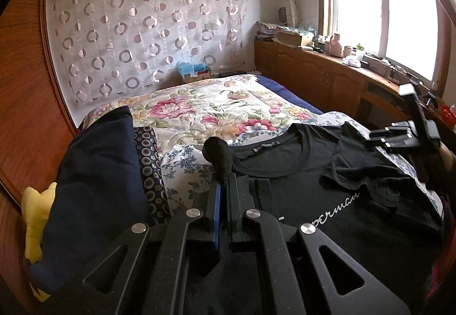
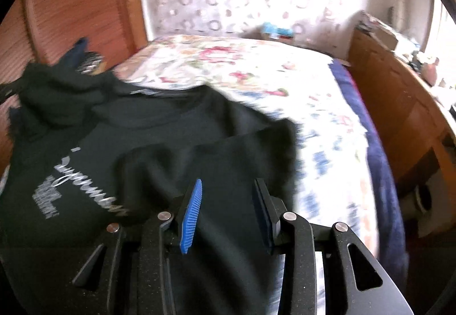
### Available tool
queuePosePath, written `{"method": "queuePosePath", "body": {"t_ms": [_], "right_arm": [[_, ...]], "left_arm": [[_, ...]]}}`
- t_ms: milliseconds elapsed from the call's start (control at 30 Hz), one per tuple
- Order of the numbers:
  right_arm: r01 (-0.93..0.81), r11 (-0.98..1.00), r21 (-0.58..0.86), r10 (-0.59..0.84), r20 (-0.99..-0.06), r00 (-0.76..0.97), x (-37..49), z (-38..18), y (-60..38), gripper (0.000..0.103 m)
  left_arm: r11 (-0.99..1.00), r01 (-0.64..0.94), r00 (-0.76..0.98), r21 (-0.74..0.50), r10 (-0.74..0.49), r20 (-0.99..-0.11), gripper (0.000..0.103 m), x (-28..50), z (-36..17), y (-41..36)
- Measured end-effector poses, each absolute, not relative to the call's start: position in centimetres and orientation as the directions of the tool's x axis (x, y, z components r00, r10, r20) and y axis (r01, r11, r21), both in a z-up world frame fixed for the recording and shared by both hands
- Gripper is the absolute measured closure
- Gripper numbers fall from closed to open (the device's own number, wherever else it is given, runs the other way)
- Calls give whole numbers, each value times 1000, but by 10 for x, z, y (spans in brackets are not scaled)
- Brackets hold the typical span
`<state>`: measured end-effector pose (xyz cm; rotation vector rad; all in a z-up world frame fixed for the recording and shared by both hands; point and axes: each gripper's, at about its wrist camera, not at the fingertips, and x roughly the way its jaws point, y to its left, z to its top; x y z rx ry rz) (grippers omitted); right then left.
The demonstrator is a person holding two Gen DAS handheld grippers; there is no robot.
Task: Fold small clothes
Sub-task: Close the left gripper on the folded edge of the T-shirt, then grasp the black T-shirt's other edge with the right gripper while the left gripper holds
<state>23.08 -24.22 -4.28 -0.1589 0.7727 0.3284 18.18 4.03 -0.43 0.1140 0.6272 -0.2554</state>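
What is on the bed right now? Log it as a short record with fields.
garment: black T-shirt, front up, white script on the chest
surface: floral bedspread
right sleeve: folded inward over the chest
left tool: shut on a bunch of black cloth
right tool: open, above the folded sleeve
beside: navy cloth

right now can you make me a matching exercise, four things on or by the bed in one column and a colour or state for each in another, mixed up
Things:
1. t-shirt
2. left tool
3. right tool
4. plush toy

Colour or state:
A. yellow, at the bed's edge beside the navy cloth
B. shut on a pinch of black fabric
C. black with white script, spread on the bed
D. open, nothing pressed between its blue pads

Pairs: 1-C, 2-B, 3-D, 4-A
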Motion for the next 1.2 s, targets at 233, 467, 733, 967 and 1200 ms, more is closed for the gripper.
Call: {"method": "queuePosePath", "body": {"t_ms": [233,467,733,967,1200], "right_arm": [[-284,959,10,199,-739,644,283,-55,-263,65],[-312,950,10,210,-759,616,313,-67,-250,65],[-309,950,50,240,-749,618,314,-68,-252,86],[-357,934,21,271,-692,669,290,-47,-241,98],[-415,910,1,342,-567,750,229,-8,-239,99]], "left_arm": [[960,281,763,1,-223,-607,99,187,-17,44],[963,269,766,0,-214,-606,99,185,-18,47],[970,243,767,-11,-199,-610,99,182,-22,56],[969,246,780,-16,-208,-590,99,168,-14,55],[968,250,798,-17,-216,-562,99,145,-5,55]]}}
